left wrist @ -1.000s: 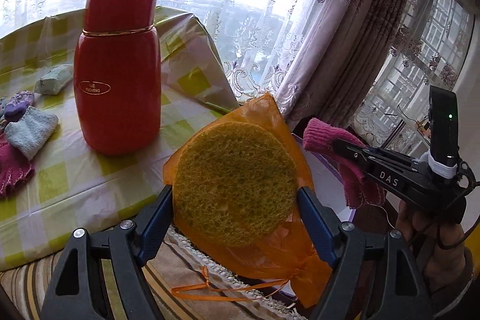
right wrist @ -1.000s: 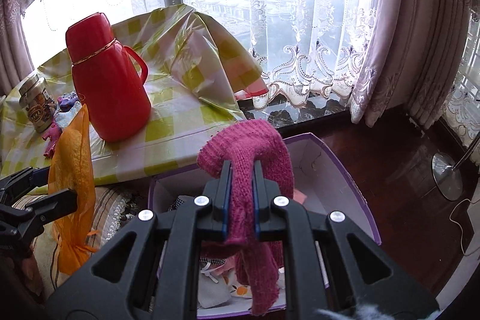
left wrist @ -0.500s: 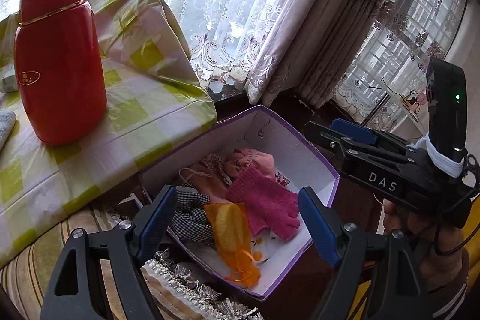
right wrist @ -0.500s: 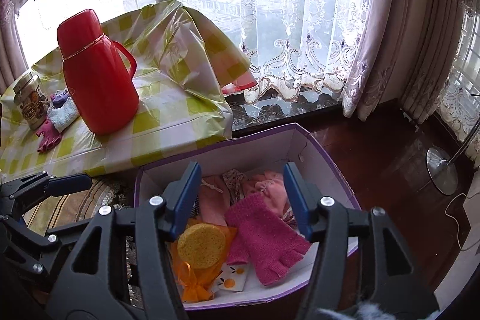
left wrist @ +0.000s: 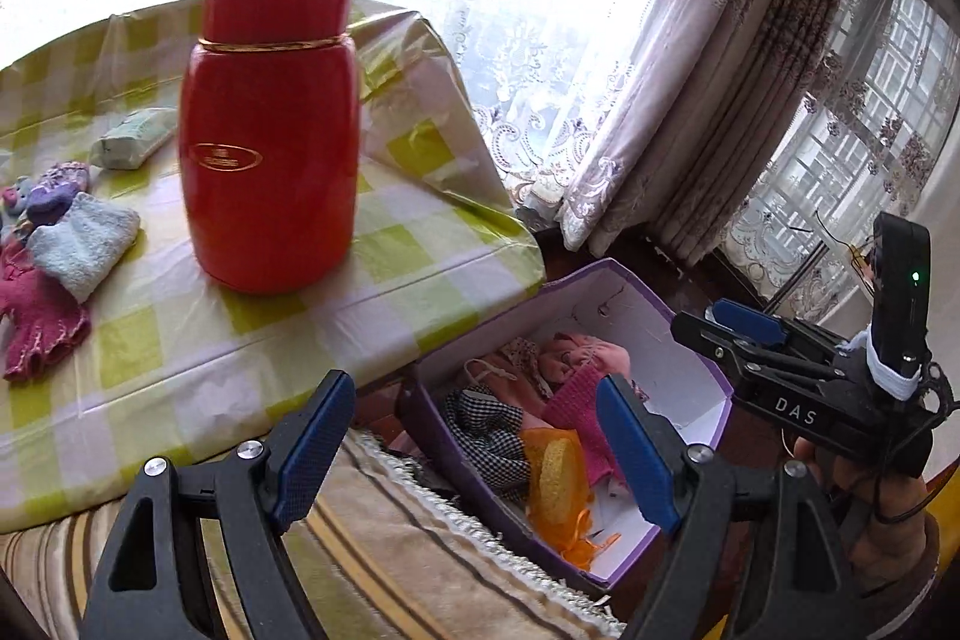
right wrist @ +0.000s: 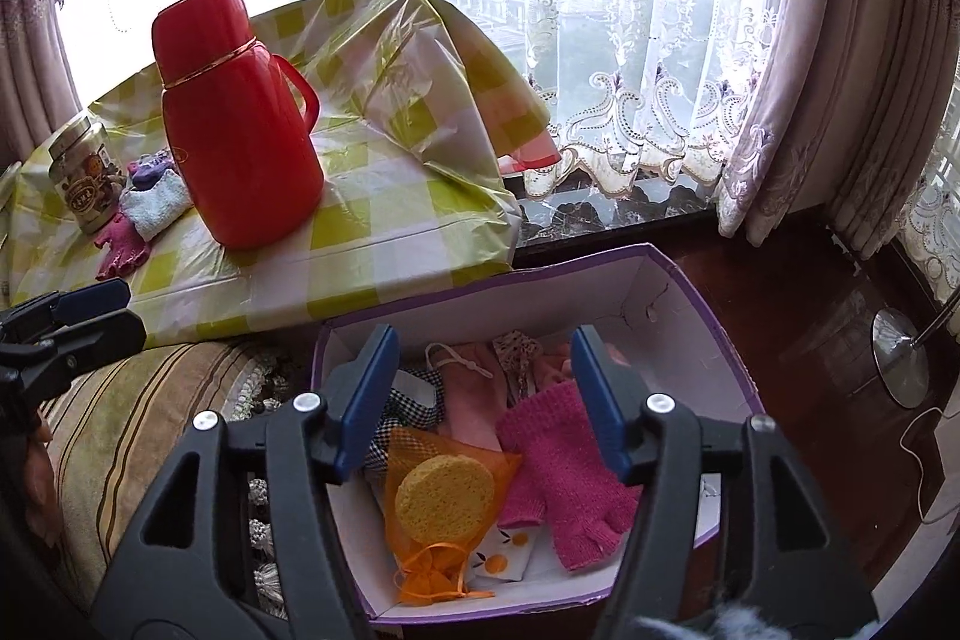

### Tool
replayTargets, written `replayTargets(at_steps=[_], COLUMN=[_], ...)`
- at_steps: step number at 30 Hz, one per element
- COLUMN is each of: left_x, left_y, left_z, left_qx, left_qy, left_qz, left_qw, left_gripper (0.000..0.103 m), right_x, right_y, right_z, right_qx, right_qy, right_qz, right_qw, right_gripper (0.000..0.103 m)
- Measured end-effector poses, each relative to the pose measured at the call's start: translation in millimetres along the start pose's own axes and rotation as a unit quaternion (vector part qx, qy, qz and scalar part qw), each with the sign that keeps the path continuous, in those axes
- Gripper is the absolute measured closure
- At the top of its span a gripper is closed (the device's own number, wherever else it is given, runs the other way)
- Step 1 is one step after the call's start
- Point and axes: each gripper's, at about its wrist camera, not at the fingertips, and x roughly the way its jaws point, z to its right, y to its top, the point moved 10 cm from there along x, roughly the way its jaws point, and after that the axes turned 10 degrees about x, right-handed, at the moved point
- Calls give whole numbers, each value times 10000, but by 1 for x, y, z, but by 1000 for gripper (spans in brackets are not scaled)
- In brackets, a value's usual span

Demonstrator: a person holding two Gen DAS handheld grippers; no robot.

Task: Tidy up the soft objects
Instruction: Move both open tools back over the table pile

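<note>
Both claws are spread wide and grip nothing. The right claw [right wrist: 483, 397] hangs over the purple box [right wrist: 690, 304] at the lower centre of its view. Inside the box lie a pink glove [right wrist: 570, 478] at the right, a yellow sponge [right wrist: 444, 496] in an orange mesh bag [right wrist: 432, 574] just left of it, and checked and pink cloths behind them.

In the left wrist view, the left claw [left wrist: 474, 451] sits at the bottom edge, between the table [left wrist: 390, 274] and the box. On the table's checked cover stands a red flask [left wrist: 270, 142]. At the far left a pale blue towel [left wrist: 84, 244] lies touching a second pink glove [left wrist: 36, 322], with purple cloth [left wrist: 57, 190] behind.
</note>
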Motion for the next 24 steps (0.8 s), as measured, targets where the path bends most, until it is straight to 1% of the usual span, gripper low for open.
replayTargets(at_steps=[6,13,18,21,24], left_x=[-29,-67,-93,-98,-100], left_y=[-8,-17,-27,-36,-46], left_z=[-66,-117,-142,-158,-173], left_qx=[-551,-926,-1118,-1303,-1520], left_qy=[572,1017,1200,1198,1160], left_qz=[185,412,602,624,612], left_qw=[9967,9896,9846,9822,9796], left_gripper=[20,20,20,20,20], right_x=[11,19,18,11,11], right_y=[-4,-7,-5,-6,-10], right_z=[-35,-94,-134,-152,-160], right_qx=[-257,-597,-769,-895,-1041], right_qy=[195,532,759,802,784], right_qz=[-158,-313,-347,-292,-319], right_qw=[9994,9963,9935,9923,9910], right_gripper=[38,38,38,38,36])
